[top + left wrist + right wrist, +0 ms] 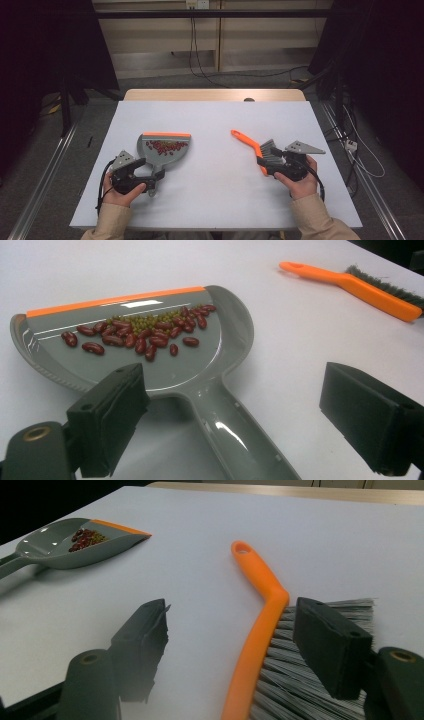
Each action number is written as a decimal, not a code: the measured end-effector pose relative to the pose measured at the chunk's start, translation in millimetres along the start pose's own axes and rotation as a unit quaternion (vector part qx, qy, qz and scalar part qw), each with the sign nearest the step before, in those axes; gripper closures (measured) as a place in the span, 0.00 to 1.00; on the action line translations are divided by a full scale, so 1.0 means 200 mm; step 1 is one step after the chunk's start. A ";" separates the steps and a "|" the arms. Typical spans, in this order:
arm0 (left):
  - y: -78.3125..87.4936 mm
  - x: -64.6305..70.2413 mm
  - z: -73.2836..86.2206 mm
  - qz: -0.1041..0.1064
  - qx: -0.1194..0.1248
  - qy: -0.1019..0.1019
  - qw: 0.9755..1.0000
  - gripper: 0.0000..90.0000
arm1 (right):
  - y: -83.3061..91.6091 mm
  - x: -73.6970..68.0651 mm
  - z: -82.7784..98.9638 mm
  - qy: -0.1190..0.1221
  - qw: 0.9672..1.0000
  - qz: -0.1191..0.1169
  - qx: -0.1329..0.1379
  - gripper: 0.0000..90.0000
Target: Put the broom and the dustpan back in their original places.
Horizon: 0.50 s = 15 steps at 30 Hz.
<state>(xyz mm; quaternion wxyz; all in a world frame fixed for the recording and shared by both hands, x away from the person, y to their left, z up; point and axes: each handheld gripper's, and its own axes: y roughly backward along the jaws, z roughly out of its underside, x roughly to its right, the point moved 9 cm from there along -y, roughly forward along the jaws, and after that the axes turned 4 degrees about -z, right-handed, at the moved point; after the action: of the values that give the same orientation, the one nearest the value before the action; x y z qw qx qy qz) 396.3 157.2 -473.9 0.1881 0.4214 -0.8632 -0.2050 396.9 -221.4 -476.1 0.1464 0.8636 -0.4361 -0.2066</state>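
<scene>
- High view: one grey dustpan (pixel 164 149) with beans (pixel 166 146) lies left of centre on the table (pixel 215 120), one orange brush (pixel 252 147) right; much free surface is between them.
- Left gripper view: the left gripper (pixel 235 425) stands with jaws apart around the dustpan handle (pixel 235 435), not pressing.
- Right gripper view: the right gripper (pixel 230 650) has jaws apart astride the brush, bristles (pixel 310 675) beside one jaw.

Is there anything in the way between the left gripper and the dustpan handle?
Nothing visible. The left gripper has its jaws open on either side of the dustpan handle, with only bare table around it. The brush lies well off to the side.
</scene>
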 end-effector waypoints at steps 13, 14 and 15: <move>0.01 -0.01 0.00 0.011 0.004 -0.008 1.000 0.11 | 0.07 0.00 0.01 0.009 1.000 -0.015 0.009 0.24; 0.02 -0.01 0.00 0.012 0.003 -0.009 1.000 0.11 | 0.07 0.00 0.01 0.007 1.000 -0.015 0.009 0.24; 0.02 -0.02 0.00 0.012 0.001 -0.011 1.000 0.10 | 0.08 0.00 0.01 0.008 1.000 -0.015 0.010 0.24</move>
<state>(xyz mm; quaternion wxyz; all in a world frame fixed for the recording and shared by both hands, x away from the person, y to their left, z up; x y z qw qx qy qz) 396.1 161.5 -472.1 0.1802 0.4086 -0.8706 -0.2066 385.2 -231.2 -471.8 0.1385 0.8730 -0.4238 -0.1977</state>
